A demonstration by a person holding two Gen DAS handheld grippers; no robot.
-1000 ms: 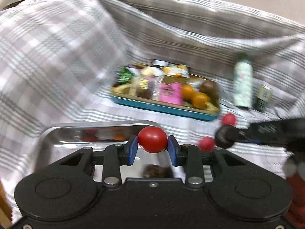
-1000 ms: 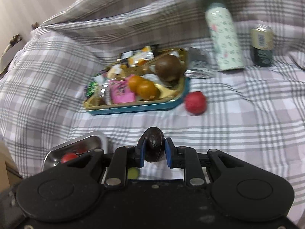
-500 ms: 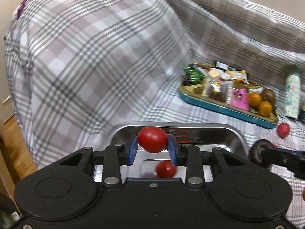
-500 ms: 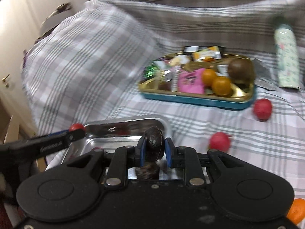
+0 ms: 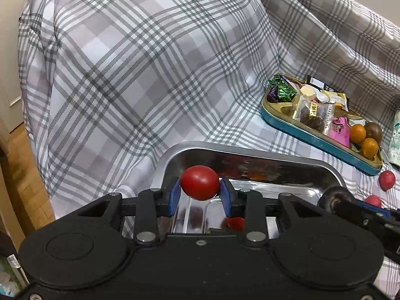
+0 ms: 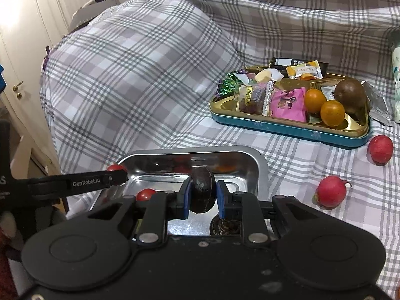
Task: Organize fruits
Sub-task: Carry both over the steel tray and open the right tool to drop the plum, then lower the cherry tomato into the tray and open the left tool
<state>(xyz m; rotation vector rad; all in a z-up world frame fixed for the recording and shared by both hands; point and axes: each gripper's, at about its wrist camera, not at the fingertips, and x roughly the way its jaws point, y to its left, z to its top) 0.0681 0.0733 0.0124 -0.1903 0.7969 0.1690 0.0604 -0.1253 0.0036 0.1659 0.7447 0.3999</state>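
Left gripper (image 5: pixel 200 193) clamps tomato (image 5: pixel 200 182); right gripper (image 6: pixel 202 197) clamps dark fruit (image 6: pixel 202 192); both over steel tray (image 6: pixel 260 165), radishes (image 6: pixel 331 192) at 3 o'clock.

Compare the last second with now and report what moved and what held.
Both grippers swung left from the snack tin side to hang over the steel tray. The left gripper kept its fingers shut on the red tomato; the right gripper kept the dark round fruit. Nothing was released. The two radishes stayed on the plaid cloth, and the tin's contents look unchanged.
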